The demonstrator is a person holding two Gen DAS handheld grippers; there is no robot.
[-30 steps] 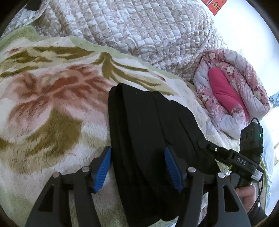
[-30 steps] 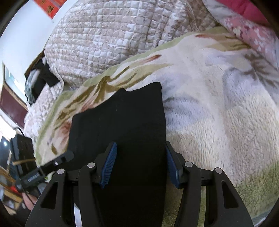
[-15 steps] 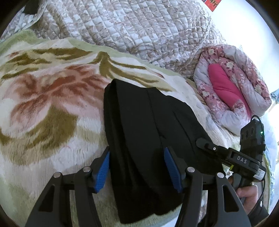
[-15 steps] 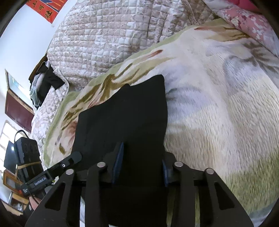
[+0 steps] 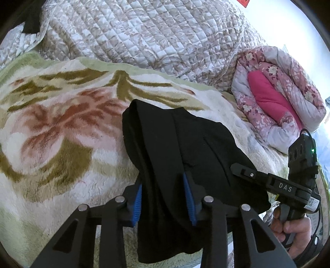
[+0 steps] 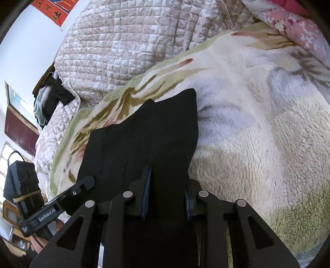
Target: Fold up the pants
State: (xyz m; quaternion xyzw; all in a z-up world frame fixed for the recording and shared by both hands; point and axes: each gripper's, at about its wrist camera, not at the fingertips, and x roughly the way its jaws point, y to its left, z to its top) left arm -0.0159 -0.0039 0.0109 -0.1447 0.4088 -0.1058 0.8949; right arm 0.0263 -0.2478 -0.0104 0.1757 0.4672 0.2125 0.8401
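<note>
On the floral fleece blanket [image 5: 53,144], the black pants [image 5: 175,144] lie already doubled into a narrow bundle, their far end toward the quilted bedspread [image 5: 144,35] and their near end gathered up at the two tools; both sets of jaws have just been closing, and now the cloth is pinched. Left gripper [image 5: 164,199]: blue pads [image 5: 137,201] drawn in from a wide stance to a narrow one, a thick fold of the pants squeezed between them, fabric spilling below. Right gripper [image 6: 167,198]: same story, jaws narrowed onto the pants' near edge [image 6: 144,144], pads pressing black cloth from both sides; so both ends of that near edge look secured, and my read is that the next fold, carrying this edge toward the bedspread, is set up and ready.

Writing now: "DAS" on the side of the right tool seen from the left wrist view; "GenRobot.AI" on the left tool seen from the right wrist view; a red banner [image 6: 52,10] above the bedspread carries characters I cannot read; beside the bedspread sits a rolled pink floral quilt [image 5: 278,99].
</note>
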